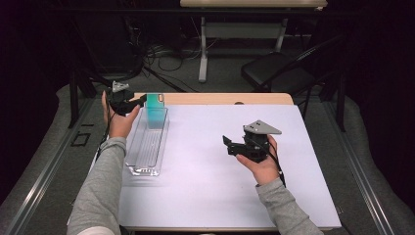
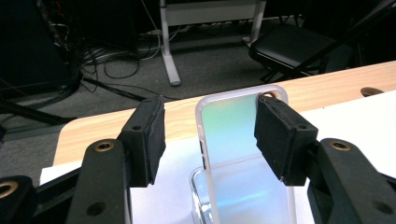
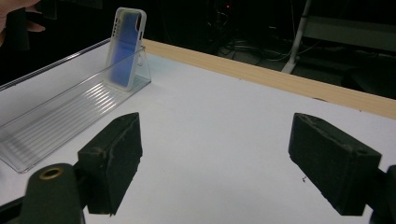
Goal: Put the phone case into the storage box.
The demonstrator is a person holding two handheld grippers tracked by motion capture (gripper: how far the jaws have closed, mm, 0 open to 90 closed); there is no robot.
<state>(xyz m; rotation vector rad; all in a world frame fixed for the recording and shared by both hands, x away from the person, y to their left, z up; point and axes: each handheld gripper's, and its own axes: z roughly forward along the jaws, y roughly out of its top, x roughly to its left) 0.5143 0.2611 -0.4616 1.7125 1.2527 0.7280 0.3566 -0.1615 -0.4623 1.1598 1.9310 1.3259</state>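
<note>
My left gripper (image 1: 142,101) hangs at the far left corner of the table (image 1: 205,161), its jaws apart around the top of the phone case (image 2: 233,140); the pads (image 2: 150,140) stand clear of its edges, one plainly off and the other just beside the rim. The case stands upright against the far end wall of the clear tray (image 1: 147,147), which lies lengthwise along the table's left side. My right gripper (image 1: 228,144) hovers well apart over bare white tabletop, jaws wide open, holding nothing.
</note>
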